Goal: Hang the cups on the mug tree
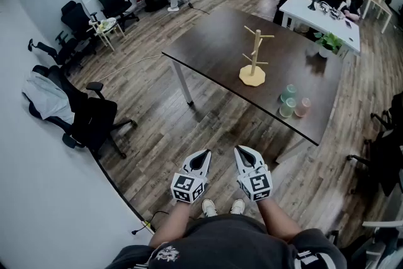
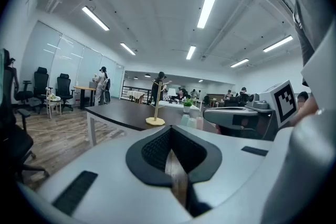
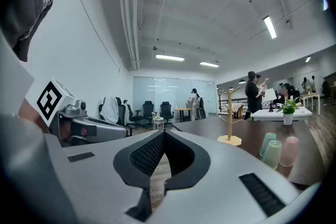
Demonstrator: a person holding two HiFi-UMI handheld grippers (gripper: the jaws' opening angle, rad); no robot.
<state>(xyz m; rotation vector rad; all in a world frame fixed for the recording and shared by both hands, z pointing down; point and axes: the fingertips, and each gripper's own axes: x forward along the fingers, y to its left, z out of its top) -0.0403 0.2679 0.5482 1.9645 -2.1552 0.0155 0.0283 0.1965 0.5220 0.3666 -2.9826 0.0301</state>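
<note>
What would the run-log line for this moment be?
phase: not started | left gripper: shut, empty | right gripper: shut, empty | mug tree: bare | cups: three on table beside it

Cups tiny, detail unreadable; shoes partly hidden by person's shirt; right chair cut by edge

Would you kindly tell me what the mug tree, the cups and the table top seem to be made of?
Mug tree: likely bare wood, matte; pale tan colour, dowel-like pegs.
Cups: probably frosted plastic; pastel green and pink, slightly see-through.
Table: dark wood-look top, perhaps laminate or veneer; smooth with a faint sheen.
</note>
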